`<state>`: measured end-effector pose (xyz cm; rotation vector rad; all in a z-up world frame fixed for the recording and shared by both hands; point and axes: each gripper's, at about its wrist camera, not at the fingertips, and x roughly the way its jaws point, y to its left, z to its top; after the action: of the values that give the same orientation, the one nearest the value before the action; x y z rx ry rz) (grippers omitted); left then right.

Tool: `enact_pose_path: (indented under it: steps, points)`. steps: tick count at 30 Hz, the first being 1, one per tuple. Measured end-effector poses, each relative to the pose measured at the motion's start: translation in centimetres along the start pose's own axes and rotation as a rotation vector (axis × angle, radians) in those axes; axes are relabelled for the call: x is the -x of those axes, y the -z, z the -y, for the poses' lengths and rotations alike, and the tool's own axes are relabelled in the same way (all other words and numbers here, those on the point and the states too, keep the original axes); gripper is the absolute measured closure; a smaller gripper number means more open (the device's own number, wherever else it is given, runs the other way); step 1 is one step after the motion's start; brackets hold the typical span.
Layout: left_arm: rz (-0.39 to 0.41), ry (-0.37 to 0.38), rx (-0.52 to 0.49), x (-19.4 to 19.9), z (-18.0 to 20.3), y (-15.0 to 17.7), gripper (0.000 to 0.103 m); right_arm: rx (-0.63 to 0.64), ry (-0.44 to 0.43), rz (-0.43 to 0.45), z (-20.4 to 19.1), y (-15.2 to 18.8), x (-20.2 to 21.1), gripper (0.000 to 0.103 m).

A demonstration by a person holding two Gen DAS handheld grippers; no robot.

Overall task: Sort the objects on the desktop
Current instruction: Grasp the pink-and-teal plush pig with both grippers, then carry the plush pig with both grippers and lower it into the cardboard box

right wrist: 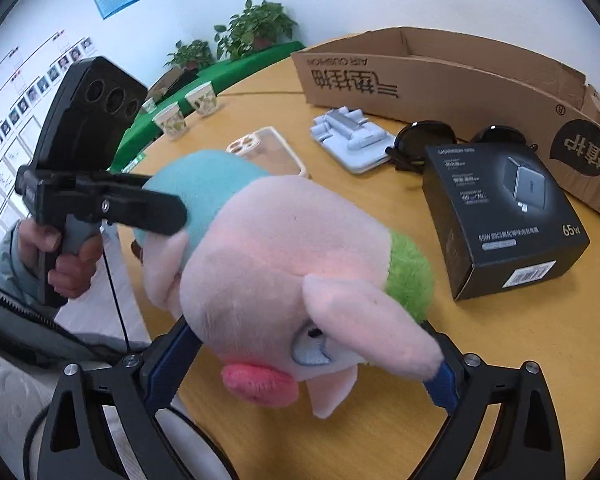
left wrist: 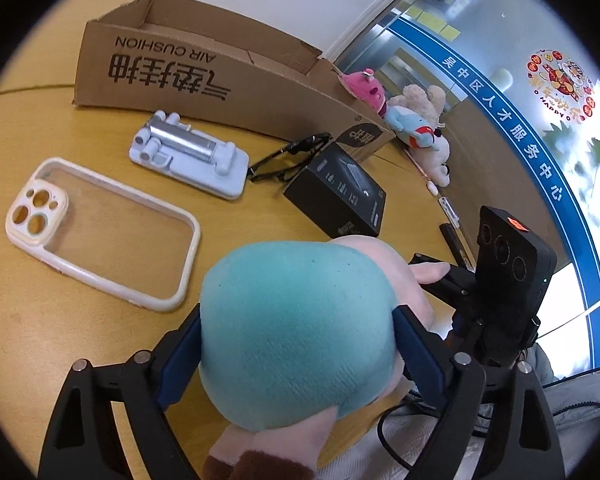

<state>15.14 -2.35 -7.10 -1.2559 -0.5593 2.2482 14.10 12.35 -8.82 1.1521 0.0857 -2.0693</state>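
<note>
1. Phone case [left wrist: 100, 232] is seen lying flat at far left on the table [left wrist: 28, 320], unsorted.
2. Phone stand [left wrist: 188, 156] and sunglasses [left wrist: 288, 160] are left just in front of the cardboard box [left wrist: 204, 76]; nothing is visible inside the box.
3. Plush pig [left wrist: 296, 332] is pinched at its teal body by the left gripper [left wrist: 296, 344], held above the table.
4. The pig's head is clamped by the right gripper [right wrist: 312, 356].
5. Black charger box [right wrist: 504, 216] is left on the table at right.
6. Sorting is judged barely begun; four items remain out.
</note>
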Motion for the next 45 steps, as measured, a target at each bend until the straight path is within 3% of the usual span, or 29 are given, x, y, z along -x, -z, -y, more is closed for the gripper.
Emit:
enact_pose_path:
  steps: [5, 11, 18, 22, 27, 31, 38, 45]
  points:
    - [0.081, 0.026, -0.03, 1.3, 0.9, -2.8, 0.017, 0.038, 0.092, 0.088, -0.6, -1.8, 2.1, 0.018]
    - [0.261, 0.022, -0.196, 4.6, 4.5, -10.2, 0.017, 0.122, 0.218, 0.257, -0.4, -7.5, 7.2, 0.019]
    - [0.506, -0.023, -0.447, 9.4, 9.7, -20.7, 0.017, 0.247, 0.344, 0.486, 0.9, -17.7, 13.9, 0.019]
    - [0.574, -0.049, -0.512, 10.9, 10.8, -26.1, 0.017, 0.278, 0.361, 0.562, 2.4, -22.8, 16.0, 0.019]
    - [0.59, -0.052, -0.485, 11.2, 8.7, -32.0, 0.017, 0.284, 0.344, 0.596, 5.7, -28.9, 16.3, 0.019]
    - [0.561, -0.053, -0.417, 9.8, 5.0, -35.7, 0.016, 0.262, 0.322, 0.567, 8.9, -33.1, 13.8, 0.019]
    - [0.453, -0.067, -0.271, 4.0, -2.9, -40.2, 0.016, 0.158, 0.251, 0.462, 16.1, -37.6, 4.8, 0.019]
    - [0.312, -0.096, -0.055, -3.8, -11.9, -41.8, 0.016, 0.017, 0.197, 0.295, 23.6, -38.4, -5.6, 0.019]
